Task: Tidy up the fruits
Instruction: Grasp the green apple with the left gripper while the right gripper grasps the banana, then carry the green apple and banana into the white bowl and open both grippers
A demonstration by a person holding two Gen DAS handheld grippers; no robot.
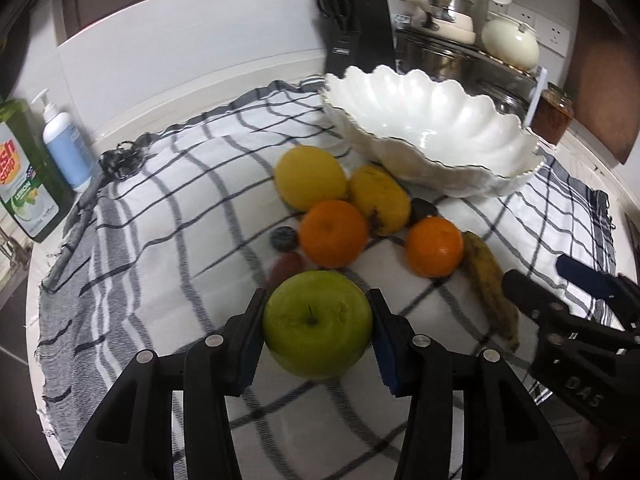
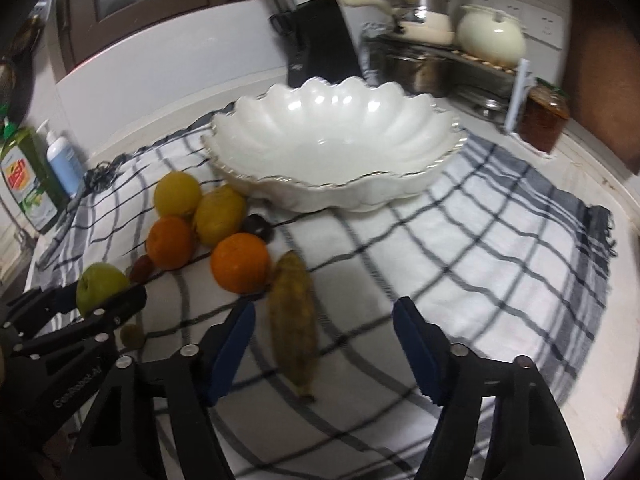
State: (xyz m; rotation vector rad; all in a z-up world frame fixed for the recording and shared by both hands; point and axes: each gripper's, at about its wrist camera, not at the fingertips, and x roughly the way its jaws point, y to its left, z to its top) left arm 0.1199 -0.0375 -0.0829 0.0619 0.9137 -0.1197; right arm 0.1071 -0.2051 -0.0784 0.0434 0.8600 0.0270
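Note:
My left gripper (image 1: 318, 300) is shut on a green apple (image 1: 317, 323), held just above the checked cloth; it also shows in the right wrist view (image 2: 100, 286). My right gripper (image 2: 324, 312) is open and empty, above the cloth beside a spotted banana (image 2: 294, 320). It shows at the right of the left wrist view (image 1: 544, 276). Two oranges (image 1: 334, 233) (image 1: 435, 246), two yellow fruits (image 1: 310, 177) (image 1: 380, 199) and small dark fruits (image 1: 285, 238) lie on the cloth. A white scalloped bowl (image 1: 430, 132) stands empty behind them.
A checked cloth (image 2: 480, 240) covers the counter. Soap bottles (image 1: 28, 168) stand at the left edge. A black knife block (image 1: 358, 36), pots, a cream kettle (image 1: 510, 42) and a jar (image 2: 544, 118) stand behind the bowl.

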